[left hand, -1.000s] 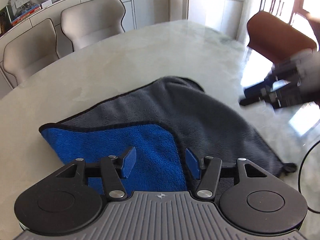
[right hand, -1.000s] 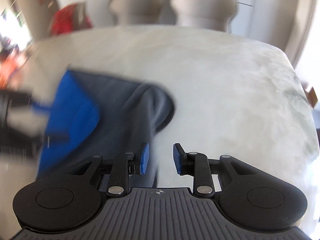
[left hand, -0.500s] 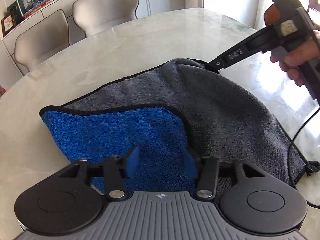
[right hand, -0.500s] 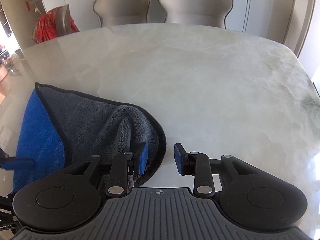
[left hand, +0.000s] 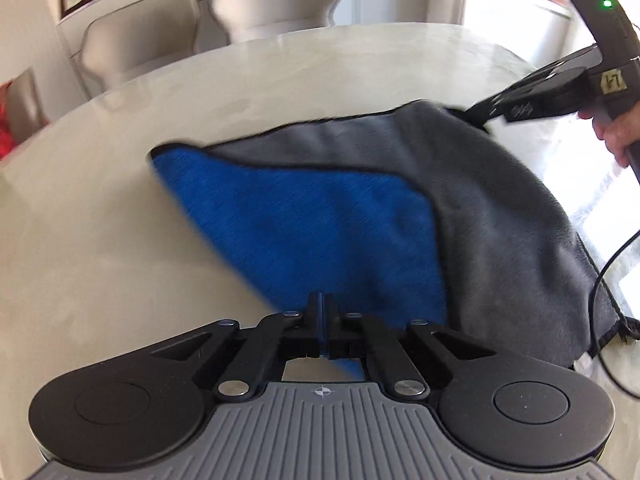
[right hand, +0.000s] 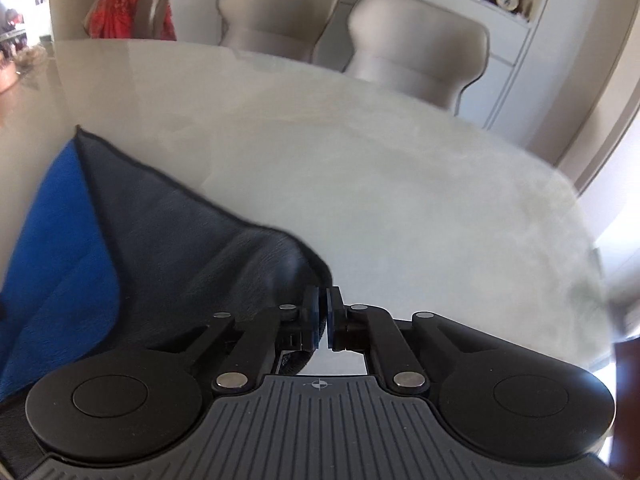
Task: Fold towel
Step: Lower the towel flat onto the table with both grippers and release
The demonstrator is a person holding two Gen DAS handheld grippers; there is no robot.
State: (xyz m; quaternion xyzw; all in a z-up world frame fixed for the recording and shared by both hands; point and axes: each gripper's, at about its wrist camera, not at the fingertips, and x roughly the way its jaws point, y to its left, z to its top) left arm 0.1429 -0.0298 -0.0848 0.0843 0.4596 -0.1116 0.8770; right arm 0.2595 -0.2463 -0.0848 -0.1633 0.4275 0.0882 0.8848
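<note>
Lying on a pale marble table (left hand: 280,80): a towel (left hand: 500,208), grey on one face and blue on the other, with a dark stitched edge. In the left wrist view, spread from about 9 o'clock across to 4 o'clock of the frame, the blue face folded up over the grey toward 7 o'clock.

Left gripper (left hand: 322,312): fingers pressed together, pinching the blue near corner of the towel at 6 o'clock of its own view. Blue cloth visible right up to the pads and below them.

Right gripper (right hand: 322,312): fingers nearly closed, a thin slit between the blue pads. Grey corner of the towel (right hand: 200,272) reaching the left pad at 6 o'clock of the right wrist view, bunched into a small hump just beyond it. Cannot tell from that view whether cloth sits between the pads. From the left wrist view, the same tool (left hand: 486,114) at 2 o'clock, tip touching the far grey corner, held by a hand (left hand: 618,136) at 3 o'clock; grip on the cloth blurred there too.

Black cable (left hand: 600,312) trailing at 4 o'clock beside the towel's edge. Two beige chairs (right hand: 352,28) beyond the table at 12 o'clock, a red cloth (right hand: 120,12) draped over another at 10 o'clock.
</note>
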